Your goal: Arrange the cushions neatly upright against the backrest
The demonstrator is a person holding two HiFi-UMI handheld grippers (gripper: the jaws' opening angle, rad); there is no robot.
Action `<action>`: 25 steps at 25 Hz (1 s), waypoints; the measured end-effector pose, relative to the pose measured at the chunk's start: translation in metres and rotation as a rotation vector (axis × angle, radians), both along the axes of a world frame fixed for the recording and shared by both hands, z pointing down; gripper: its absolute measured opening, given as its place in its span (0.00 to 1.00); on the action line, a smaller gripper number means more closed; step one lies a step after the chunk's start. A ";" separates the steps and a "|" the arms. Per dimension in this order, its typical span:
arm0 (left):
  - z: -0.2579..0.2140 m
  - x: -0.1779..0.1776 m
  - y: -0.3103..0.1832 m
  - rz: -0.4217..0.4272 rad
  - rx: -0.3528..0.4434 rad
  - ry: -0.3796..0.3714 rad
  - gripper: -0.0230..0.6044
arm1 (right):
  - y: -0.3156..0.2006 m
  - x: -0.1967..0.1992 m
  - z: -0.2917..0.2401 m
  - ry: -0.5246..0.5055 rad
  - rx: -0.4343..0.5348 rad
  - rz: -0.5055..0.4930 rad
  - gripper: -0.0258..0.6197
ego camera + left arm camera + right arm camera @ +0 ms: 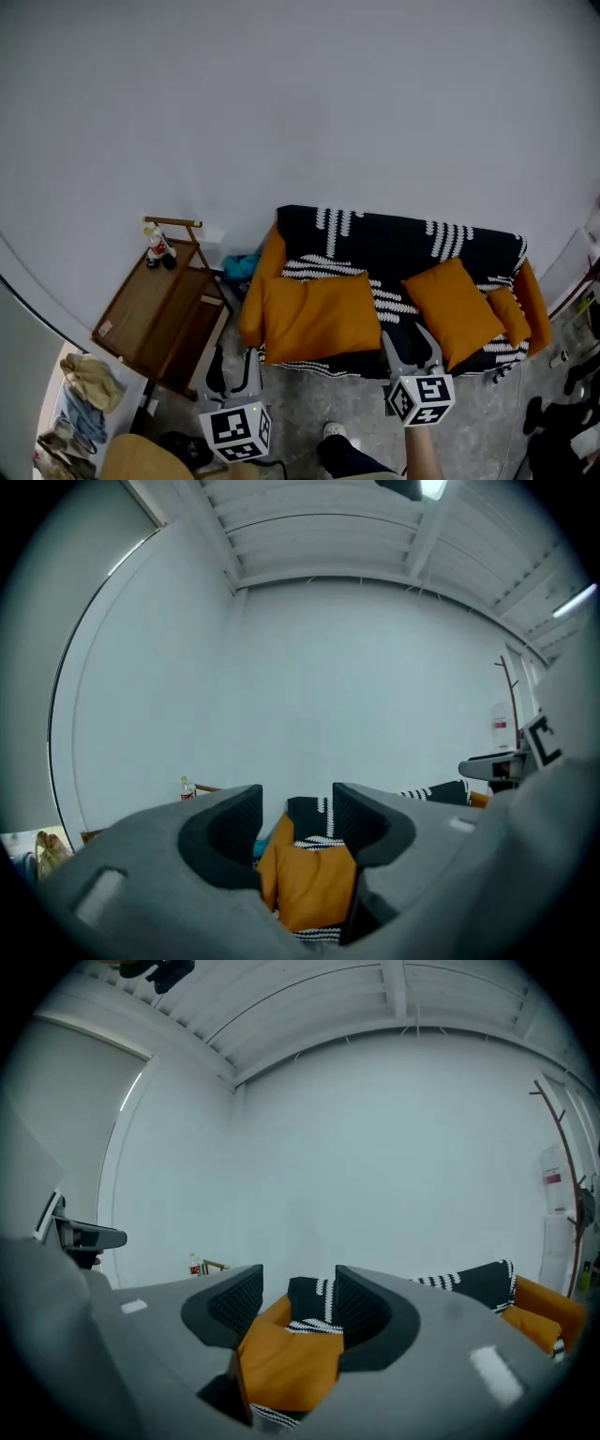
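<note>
Cushions (pixel 322 314) slumped on sofa (pixel 394 239) seat, well ahead of left gripper (pixel 231 370) and right gripper (pixel 412 349), both wide, empty; left nearer sofa's big left-end cushion

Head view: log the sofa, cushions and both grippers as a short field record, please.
sofa: orange, with a black-and-white throw over backrest and seat
large cushion: left of seat, seems to lie flat
middle cushion: right of centre, skewed
small cushion: by the right armrest
left gripper: open, empty, short of the sofa
right gripper: open, empty, short of the sofa
task: no cushion gripped yet
</note>
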State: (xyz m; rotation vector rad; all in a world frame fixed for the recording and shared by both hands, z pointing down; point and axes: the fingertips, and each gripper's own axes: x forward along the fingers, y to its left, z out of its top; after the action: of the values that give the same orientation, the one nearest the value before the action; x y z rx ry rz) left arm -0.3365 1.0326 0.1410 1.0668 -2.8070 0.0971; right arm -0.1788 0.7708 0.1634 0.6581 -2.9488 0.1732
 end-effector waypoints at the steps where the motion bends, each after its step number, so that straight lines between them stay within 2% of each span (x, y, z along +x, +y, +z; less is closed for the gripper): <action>1: -0.002 -0.006 -0.008 -0.009 0.002 -0.003 0.42 | -0.012 -0.008 -0.002 -0.006 0.001 -0.003 0.41; 10: 0.001 -0.044 -0.079 -0.030 -0.028 -0.006 0.42 | -0.088 -0.046 0.009 -0.008 -0.038 -0.013 0.41; 18: 0.018 -0.065 -0.125 -0.007 -0.066 0.026 0.42 | -0.131 -0.060 0.031 0.008 -0.088 0.022 0.41; 25: 0.032 -0.098 -0.173 0.042 -0.077 0.055 0.42 | -0.165 -0.077 0.043 0.050 -0.082 0.053 0.41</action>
State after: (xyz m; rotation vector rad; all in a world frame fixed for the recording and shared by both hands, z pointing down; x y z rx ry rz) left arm -0.4343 0.8594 0.1734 1.0946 -2.7094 0.1763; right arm -0.2561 0.6053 0.2068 0.7188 -2.8613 0.2768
